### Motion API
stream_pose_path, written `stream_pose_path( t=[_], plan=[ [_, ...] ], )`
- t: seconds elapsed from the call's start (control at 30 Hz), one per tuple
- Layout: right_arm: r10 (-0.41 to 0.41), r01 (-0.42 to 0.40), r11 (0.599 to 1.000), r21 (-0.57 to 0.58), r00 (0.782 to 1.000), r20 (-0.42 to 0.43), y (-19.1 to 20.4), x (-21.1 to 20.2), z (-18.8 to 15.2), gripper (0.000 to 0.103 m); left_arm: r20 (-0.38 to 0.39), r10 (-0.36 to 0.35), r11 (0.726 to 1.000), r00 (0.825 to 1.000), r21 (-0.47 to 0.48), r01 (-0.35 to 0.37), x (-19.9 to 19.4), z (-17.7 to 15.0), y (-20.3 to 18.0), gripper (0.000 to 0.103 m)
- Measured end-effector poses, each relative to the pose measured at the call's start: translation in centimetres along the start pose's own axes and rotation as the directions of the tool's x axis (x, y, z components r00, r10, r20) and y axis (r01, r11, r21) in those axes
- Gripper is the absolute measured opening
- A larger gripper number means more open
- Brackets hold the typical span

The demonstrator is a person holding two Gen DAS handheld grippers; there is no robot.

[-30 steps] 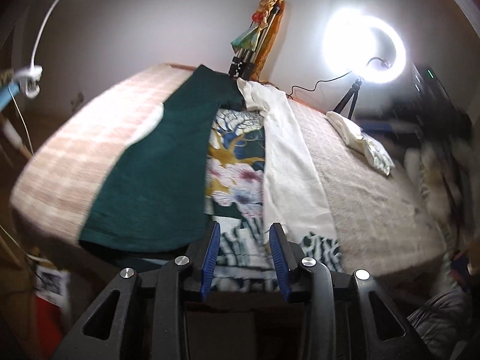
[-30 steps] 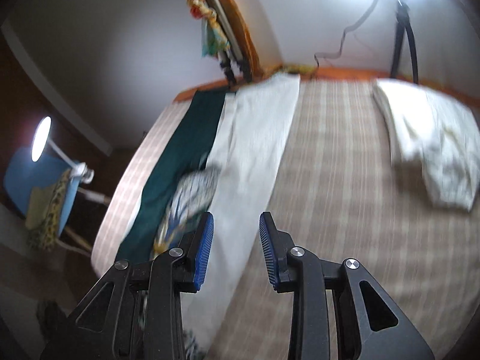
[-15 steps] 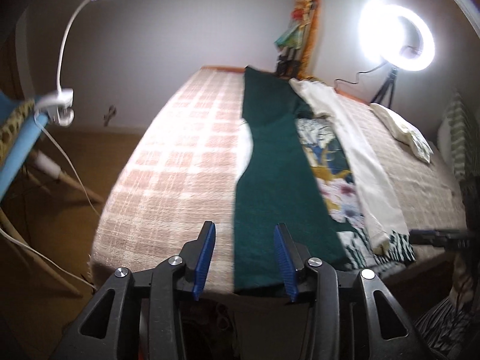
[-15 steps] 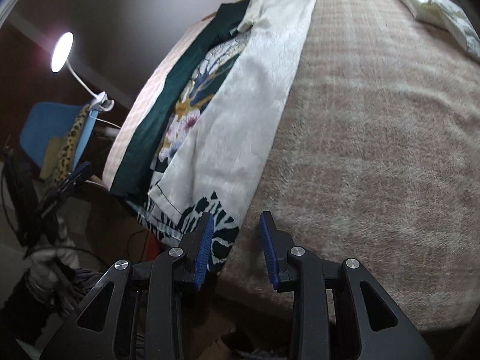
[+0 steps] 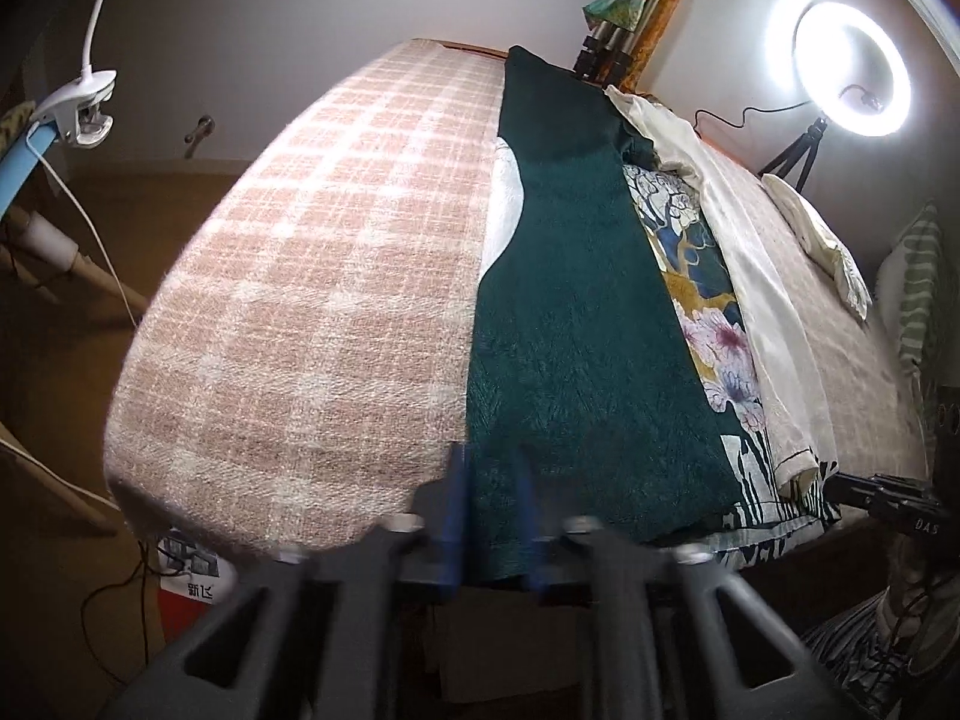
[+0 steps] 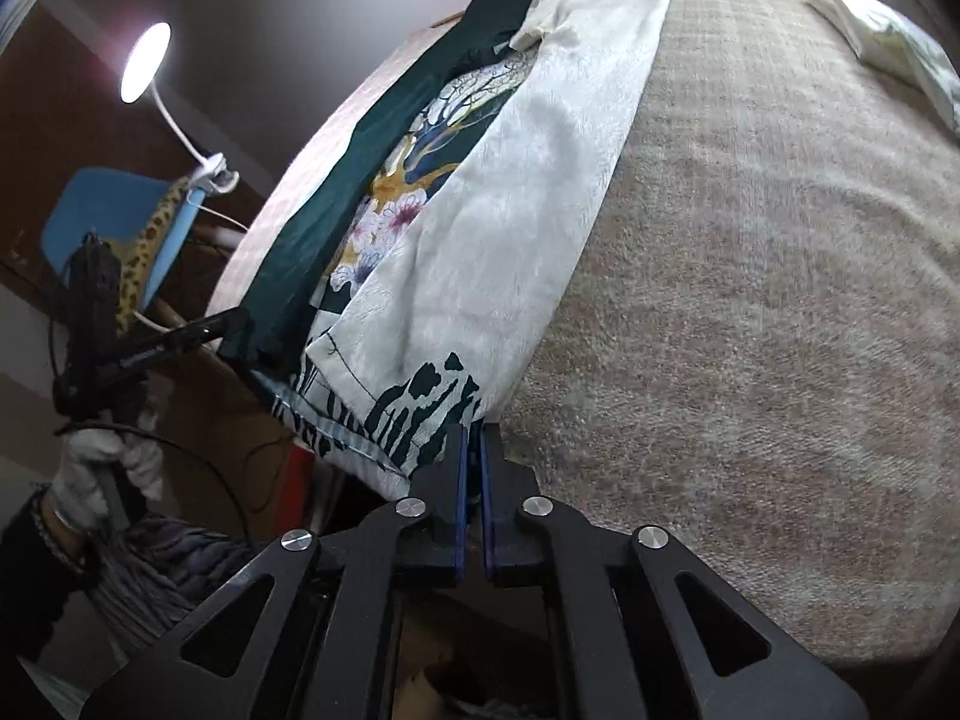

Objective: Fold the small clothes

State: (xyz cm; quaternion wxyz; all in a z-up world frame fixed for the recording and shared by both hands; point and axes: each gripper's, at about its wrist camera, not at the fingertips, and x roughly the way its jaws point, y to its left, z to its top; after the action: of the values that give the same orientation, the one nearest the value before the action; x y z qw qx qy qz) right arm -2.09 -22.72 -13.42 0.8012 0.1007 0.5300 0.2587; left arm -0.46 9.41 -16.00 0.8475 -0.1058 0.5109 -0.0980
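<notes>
At the near edge of the bed (image 5: 288, 312), both my grippers have just been closing on the hem of the long garment (image 5: 576, 312) that lies stretched away from me, with cloth between the jaws of each. My left gripper (image 5: 489, 510) is blurred in its own view, but its blue pads (image 5: 451, 498) sit on either side of the dark green panel's hem corner, and I read it as clamped on that corner. My right gripper (image 6: 474, 480) is sharp and nearly closed, pinching the opposite corner, where the cream panel (image 6: 540, 168) meets the black-striped hem.

The garment still lies full length: green on one side, floral print (image 5: 714, 312) in the middle, cream on the other, apparently already turned in lengthwise. As I judge it, no crosswise fold is made yet; I have only taken hold. What is left is to carry the hem toward the far end, lay it flat and probably halve it again. A folded pale piece (image 6: 888, 42) sits well apart at the far side, perhaps already done
</notes>
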Motion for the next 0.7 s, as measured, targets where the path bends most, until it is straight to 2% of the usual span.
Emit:
stream_pose_path(
  t=[0.17, 0.27, 0.43, 0.57, 0.7],
  plan=[
    [0.033, -0.034, 0.998, 0.054, 0.999, 0.031, -1.2, -2.1, -0.4, 0.0, 0.042, -0.005, 1.0, 0.999, 0.019, 0.004, -1.1, -0.1, -0.2, 0.0],
    [0.04, -0.043, 0.998, 0.052, 0.997, 0.062, -1.6, -3.5, -0.6, 0.0, 0.041, -0.002, 0.999, 0.999, 0.037, 0.001, -1.1, -0.3, -0.4, 0.0],
    [0.071, -0.072, 0.994, 0.078, 0.997, 0.019, -1.9, -1.6, -0.8, 0.001, 0.031, -0.008, 1.0, 0.999, 0.015, 0.008, -0.9, -0.4, 0.1, 0.0],
    [0.117, -0.118, 0.985, 0.125, 0.993, 0.012, -3.0, -1.5, -0.7, 0.001, 0.03, -0.048, 0.998, 0.998, -0.034, 0.049, -1.4, -0.1, 0.8, 0.0],
    [0.183, -0.189, 0.966, 0.175, 0.982, 0.05, -4.3, -2.6, -0.1, 0.001, 0.053, -0.087, 0.995, 0.995, -0.052, 0.09, -2.1, 0.9, 0.5, 0.0]
  ],
)
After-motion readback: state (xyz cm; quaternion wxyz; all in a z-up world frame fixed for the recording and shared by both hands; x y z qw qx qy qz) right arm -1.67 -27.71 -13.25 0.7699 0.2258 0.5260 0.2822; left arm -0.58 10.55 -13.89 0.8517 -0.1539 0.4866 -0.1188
